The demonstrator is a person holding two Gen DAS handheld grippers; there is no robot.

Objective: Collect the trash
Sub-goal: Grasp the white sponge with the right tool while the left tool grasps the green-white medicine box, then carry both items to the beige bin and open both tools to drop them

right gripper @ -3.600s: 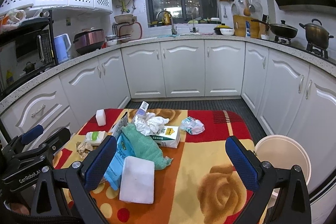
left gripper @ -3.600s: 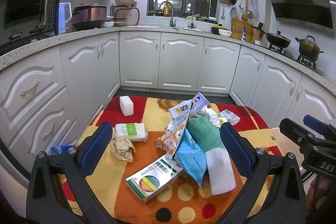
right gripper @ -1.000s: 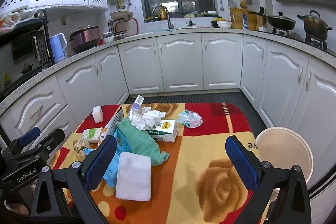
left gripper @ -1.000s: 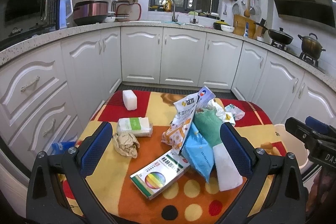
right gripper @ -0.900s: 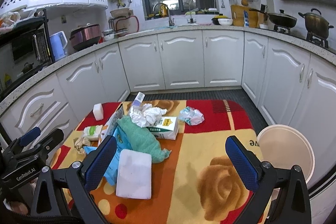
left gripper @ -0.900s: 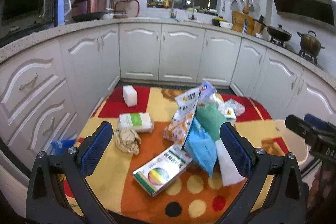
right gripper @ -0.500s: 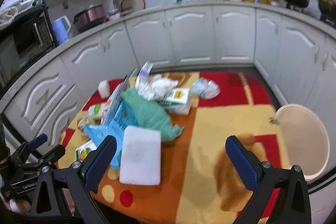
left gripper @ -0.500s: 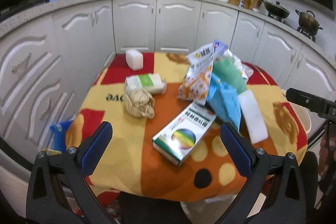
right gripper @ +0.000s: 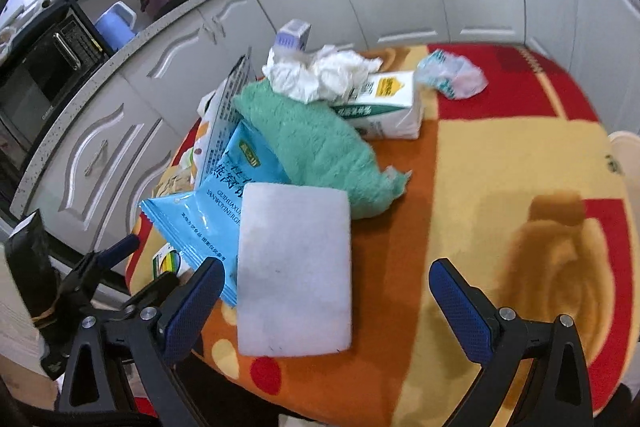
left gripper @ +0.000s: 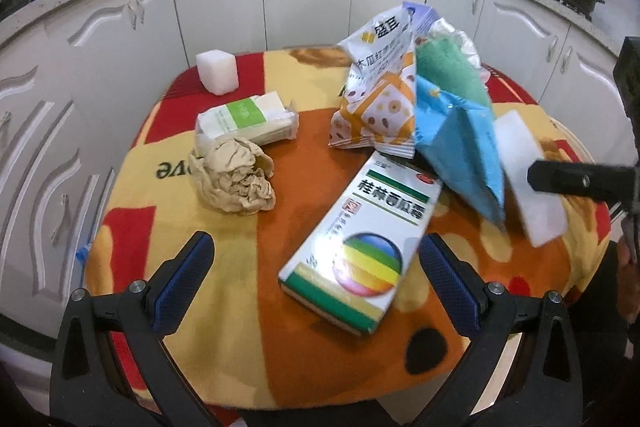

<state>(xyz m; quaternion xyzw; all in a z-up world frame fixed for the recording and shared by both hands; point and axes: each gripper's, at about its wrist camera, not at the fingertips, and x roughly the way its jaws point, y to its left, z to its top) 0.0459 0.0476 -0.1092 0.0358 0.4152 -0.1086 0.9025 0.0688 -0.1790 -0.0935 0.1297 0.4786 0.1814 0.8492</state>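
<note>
Both grippers, left (left gripper: 316, 275) & right (right gripper: 324, 295), jaws wide apart, holding nothing, over table w/ patterned cloth (right gripper: 500, 163). Trash there: light-blue crinkly snack bag (right gripper: 216, 195) reading "GUIHUAXI…", white rainbow-globe cardboard box (left gripper: 360, 247), crumpled brown paper (left gripper: 232, 179).

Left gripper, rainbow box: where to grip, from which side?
Take the rainbow box across its long side edges near the near end, coming from above. It lies flat and slanted, so the left gripper, open in front of it, probably has to twist to match. The far end touches the blue bag.
</note>
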